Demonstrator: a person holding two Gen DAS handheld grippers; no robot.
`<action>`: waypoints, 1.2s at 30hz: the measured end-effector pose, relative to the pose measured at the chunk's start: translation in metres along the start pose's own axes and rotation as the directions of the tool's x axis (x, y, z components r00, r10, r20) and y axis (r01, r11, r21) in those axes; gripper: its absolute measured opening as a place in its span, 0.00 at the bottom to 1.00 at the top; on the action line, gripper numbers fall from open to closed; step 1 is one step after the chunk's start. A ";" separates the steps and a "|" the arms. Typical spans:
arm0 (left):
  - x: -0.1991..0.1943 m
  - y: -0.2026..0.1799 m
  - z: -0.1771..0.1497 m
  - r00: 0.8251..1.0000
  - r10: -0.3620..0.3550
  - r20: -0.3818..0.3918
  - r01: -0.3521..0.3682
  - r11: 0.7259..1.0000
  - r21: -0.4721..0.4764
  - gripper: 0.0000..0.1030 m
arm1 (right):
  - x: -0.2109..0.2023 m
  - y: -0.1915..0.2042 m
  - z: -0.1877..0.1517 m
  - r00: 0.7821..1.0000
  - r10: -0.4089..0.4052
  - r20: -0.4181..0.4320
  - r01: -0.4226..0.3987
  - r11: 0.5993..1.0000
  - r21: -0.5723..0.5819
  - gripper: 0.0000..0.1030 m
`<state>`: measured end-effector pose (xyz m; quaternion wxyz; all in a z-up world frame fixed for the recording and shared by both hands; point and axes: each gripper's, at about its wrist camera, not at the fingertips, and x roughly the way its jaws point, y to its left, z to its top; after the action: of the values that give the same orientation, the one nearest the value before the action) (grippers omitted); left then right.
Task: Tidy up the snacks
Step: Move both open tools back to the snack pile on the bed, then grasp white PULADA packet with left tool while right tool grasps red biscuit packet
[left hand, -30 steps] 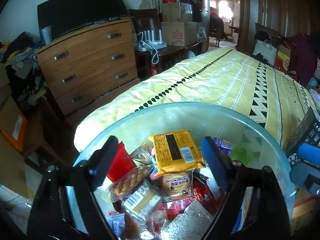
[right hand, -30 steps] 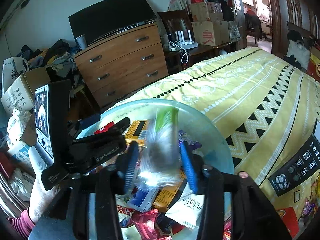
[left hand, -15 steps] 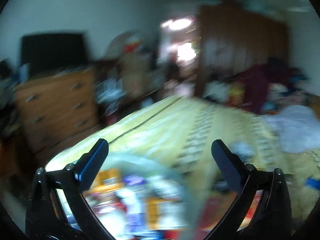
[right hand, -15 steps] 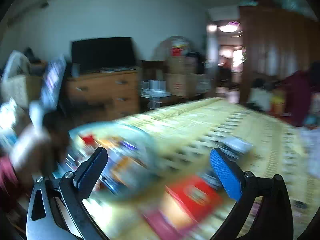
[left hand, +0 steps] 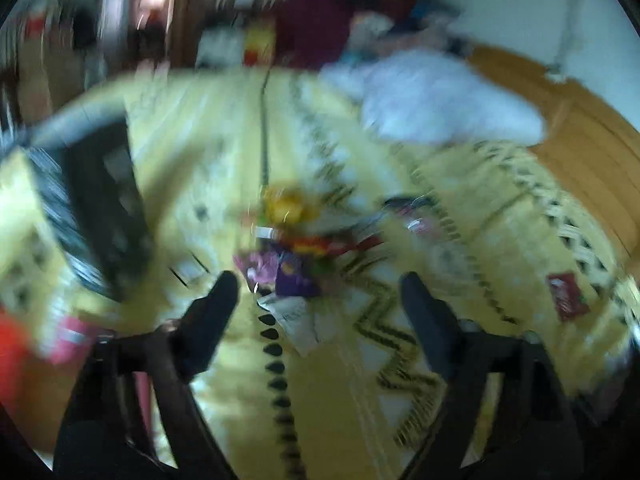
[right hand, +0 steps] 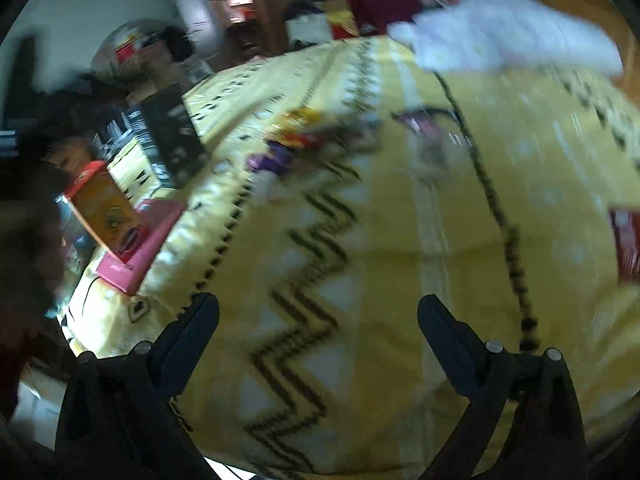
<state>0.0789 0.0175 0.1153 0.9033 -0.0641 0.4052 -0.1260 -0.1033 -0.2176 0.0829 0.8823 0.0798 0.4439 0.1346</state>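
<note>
Both views are motion-blurred. A small heap of snack packets (left hand: pixel 292 248), yellow, purple and red, lies on the yellow patterned bedspread (left hand: pixel 340 380). My left gripper (left hand: pixel 316 296) is open and empty, just short of the heap. In the right wrist view the same heap (right hand: pixel 296 144) lies well ahead and left of my right gripper (right hand: pixel 318 316), which is open and empty above the bedspread (right hand: pixel 360 260). A single red packet (left hand: pixel 568 296) lies off to the right; it also shows in the right wrist view (right hand: pixel 626 240).
A black box (left hand: pixel 104 200) stands on the bed to the left; it also shows in the right wrist view (right hand: pixel 168 136). An orange box on a pink box (right hand: pixel 116 232) sits near the bed's left edge. A white pillow (left hand: pixel 436 100) lies at the far end.
Both grippers have swung right, away from the round tub of snacks, and now face the bed. The right gripper has let go of its clear packet and opened wide.
</note>
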 end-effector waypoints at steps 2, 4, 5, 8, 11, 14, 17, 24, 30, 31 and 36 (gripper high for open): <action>0.043 0.017 0.013 0.998 0.039 -0.045 -0.041 0.997 -0.060 0.77 | 0.004 -0.012 -0.006 1.000 0.008 -0.005 -0.008 1.000 0.025 0.98; 0.085 0.036 0.025 0.993 0.092 -0.076 -0.102 0.986 -0.133 0.77 | 0.007 -0.026 -0.011 1.000 0.014 -0.020 -0.013 0.999 0.038 0.98; 0.098 0.041 0.027 0.991 0.107 -0.083 -0.119 0.979 -0.165 0.77 | 0.011 -0.033 -0.014 0.999 0.017 -0.036 -0.015 0.999 0.049 0.98; 0.140 0.069 0.031 0.981 0.134 -0.138 -0.167 0.948 -0.270 0.77 | 0.017 -0.046 -0.018 0.998 0.025 -0.056 -0.021 0.997 0.078 0.98; 0.162 0.058 0.030 0.974 0.164 -0.159 -0.199 0.951 -0.239 0.84 | 0.022 -0.059 -0.024 0.997 0.021 -0.074 -0.014 0.996 0.093 0.98; 0.166 0.010 0.019 0.978 0.047 -0.203 -0.065 0.994 -0.086 0.84 | 0.026 -0.065 -0.028 0.997 0.025 -0.076 -0.017 0.995 0.103 0.98; 0.152 -0.049 -0.019 0.960 -0.025 -0.281 0.076 0.982 0.171 0.84 | 0.029 -0.064 -0.030 0.997 0.023 -0.076 -0.015 0.994 0.107 0.98; 0.047 -0.073 -0.083 0.903 -0.245 -0.352 0.331 0.920 0.211 0.76 | 0.019 -0.058 -0.032 0.998 0.032 -0.046 -0.027 0.994 0.103 0.98; -0.003 -0.024 -0.102 0.956 -0.191 -0.220 0.206 0.978 0.045 0.76 | 0.015 -0.057 -0.044 0.998 0.033 -0.045 -0.029 0.995 0.093 0.98; -0.002 -0.023 -0.099 0.962 -0.166 -0.217 0.181 0.982 0.050 0.76 | 0.016 -0.056 -0.046 0.998 0.034 -0.045 -0.030 0.995 0.093 0.98; 0.018 -0.018 -0.081 0.984 -0.088 -0.158 0.104 0.990 0.096 0.74 | 0.013 -0.052 -0.048 0.998 0.047 -0.039 -0.043 0.995 0.093 0.98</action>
<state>0.0270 -0.0059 0.0523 0.8644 -0.0265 0.4626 -0.1950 -0.1259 -0.2622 0.0303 0.8651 0.1277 0.4657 0.1353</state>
